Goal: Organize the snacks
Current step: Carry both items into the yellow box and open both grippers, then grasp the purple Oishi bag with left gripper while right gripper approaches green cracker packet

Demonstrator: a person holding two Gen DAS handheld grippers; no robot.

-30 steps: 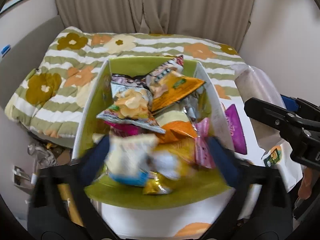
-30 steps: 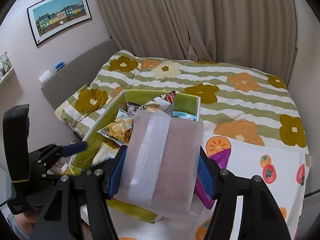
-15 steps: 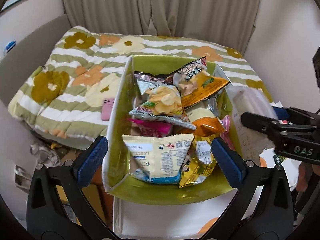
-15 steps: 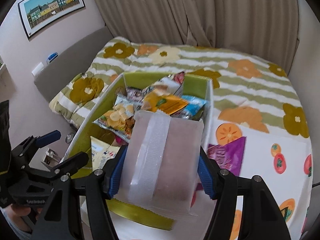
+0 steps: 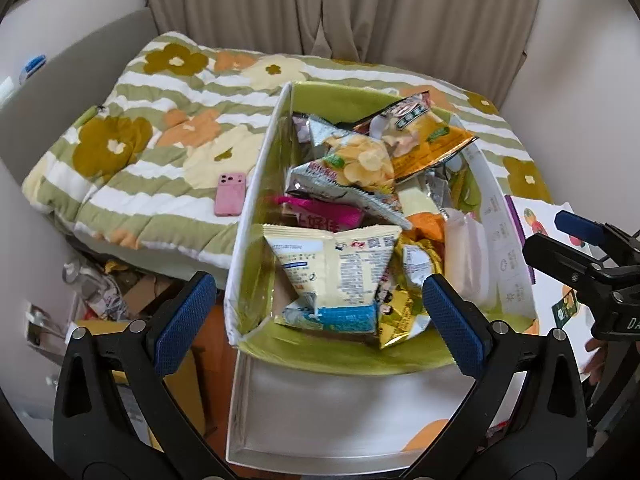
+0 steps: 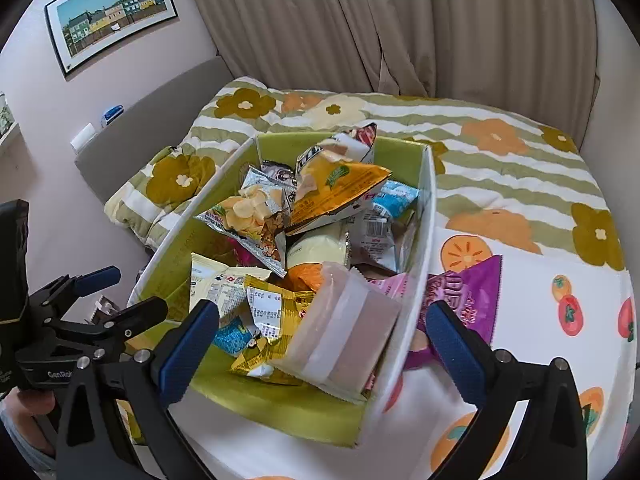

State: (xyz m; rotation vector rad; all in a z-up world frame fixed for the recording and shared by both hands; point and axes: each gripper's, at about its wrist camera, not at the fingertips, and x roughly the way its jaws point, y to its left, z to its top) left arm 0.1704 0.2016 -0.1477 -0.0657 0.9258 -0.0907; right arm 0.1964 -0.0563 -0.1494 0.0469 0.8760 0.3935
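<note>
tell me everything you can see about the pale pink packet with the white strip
The pale pink packet is a flat, frosted plastic pouch with a white seam strip down its middle and crimped ends. It lies tilted inside the green bin, at the near right corner, leaning on the yellow snack bag. The right gripper, just opened, no longer touches it.

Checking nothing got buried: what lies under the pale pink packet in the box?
The pale pink packet rests on a yellow packet inside the green box; anything deeper is covered.
</note>
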